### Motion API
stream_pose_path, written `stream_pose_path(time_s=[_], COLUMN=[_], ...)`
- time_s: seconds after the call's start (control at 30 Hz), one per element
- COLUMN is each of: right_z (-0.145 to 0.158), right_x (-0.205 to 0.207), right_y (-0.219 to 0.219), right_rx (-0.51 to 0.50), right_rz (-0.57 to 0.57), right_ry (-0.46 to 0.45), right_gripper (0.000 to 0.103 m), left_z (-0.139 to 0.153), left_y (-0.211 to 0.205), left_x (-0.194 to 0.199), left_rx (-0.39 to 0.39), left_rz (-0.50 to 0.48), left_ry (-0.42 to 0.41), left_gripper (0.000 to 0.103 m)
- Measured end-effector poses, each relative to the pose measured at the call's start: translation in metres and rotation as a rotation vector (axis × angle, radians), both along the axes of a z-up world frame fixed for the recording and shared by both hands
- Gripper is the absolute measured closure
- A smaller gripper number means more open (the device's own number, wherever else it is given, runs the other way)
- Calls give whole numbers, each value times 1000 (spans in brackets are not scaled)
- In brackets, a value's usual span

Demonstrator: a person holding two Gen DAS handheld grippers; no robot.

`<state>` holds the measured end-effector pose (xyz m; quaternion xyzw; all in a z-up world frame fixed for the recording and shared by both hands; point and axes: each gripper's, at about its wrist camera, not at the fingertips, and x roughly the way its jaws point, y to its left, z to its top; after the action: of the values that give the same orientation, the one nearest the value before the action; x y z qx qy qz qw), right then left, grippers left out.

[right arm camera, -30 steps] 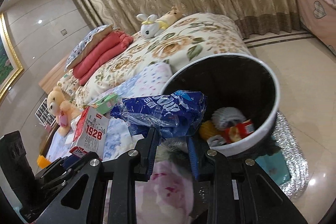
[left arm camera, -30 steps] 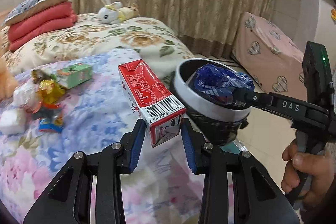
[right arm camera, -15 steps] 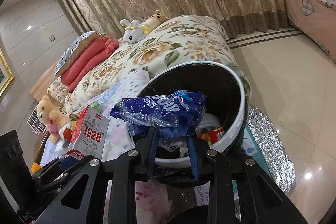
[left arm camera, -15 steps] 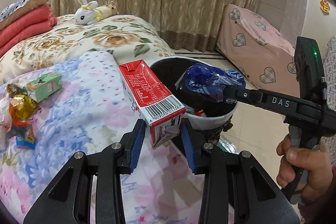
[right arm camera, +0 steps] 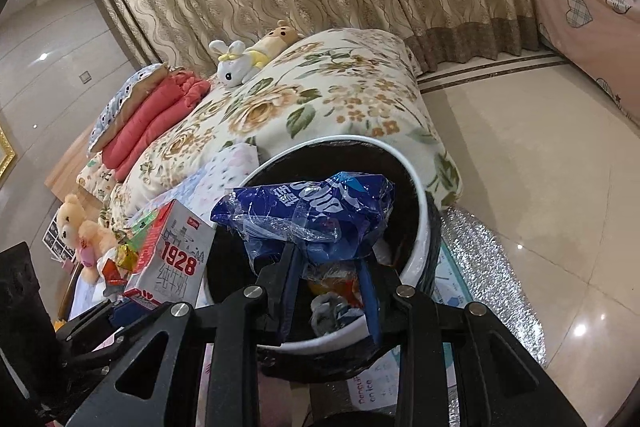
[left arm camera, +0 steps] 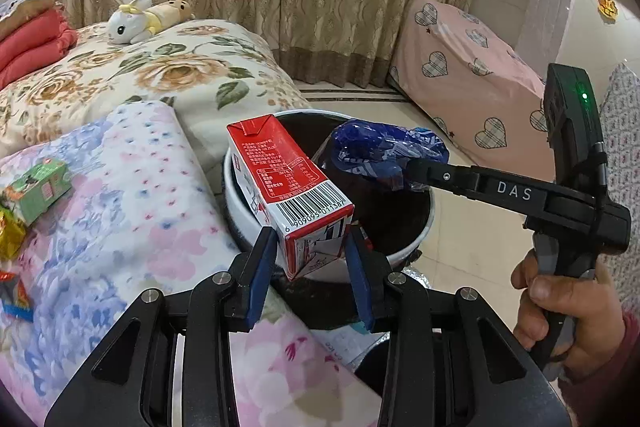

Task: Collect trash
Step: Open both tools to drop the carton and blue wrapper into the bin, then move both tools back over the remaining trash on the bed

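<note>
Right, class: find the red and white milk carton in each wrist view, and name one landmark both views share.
Left wrist view: the milk carton sits centre, held between the left gripper fingers, barcode up.
Right wrist view: lower left, its "1928" face showing.
Shared landmark: the white-rimmed trash bin.

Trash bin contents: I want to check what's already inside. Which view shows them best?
Right wrist: it looks into the trash bin onto orange and white scraps. Left wrist shows only its dark interior behind the milk carton.
</note>
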<state>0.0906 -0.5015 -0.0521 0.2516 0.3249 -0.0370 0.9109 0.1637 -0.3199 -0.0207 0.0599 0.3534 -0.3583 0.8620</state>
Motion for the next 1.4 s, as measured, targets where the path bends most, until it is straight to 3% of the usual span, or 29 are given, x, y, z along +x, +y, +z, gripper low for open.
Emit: stream_pose_path(time_s=[0.4,0.5,0.73,1.17,1.4], right_z=[-7,-6,-3,3,8], right_x=[16,19,17,1,1], right_y=[-11,-12,-13,27,65], right_rx=[6,11,8,26,13], right_rz=[2,-1,-14,-6,66], right_ry=[45,53,41,-9,-33], right_gripper=[70,56,45,16,14], left_z=[-3,-3,-1,-16,-23], left_y=[-17,-18,-8,62,116], left_x=[18,21,15,0,-3], left_rx=[15,23,9,-12,-29], left_rz=[-24,-14,8,168,285], left_ry=[42,29,15,54,78], left_gripper=[68,68,50,32,31])
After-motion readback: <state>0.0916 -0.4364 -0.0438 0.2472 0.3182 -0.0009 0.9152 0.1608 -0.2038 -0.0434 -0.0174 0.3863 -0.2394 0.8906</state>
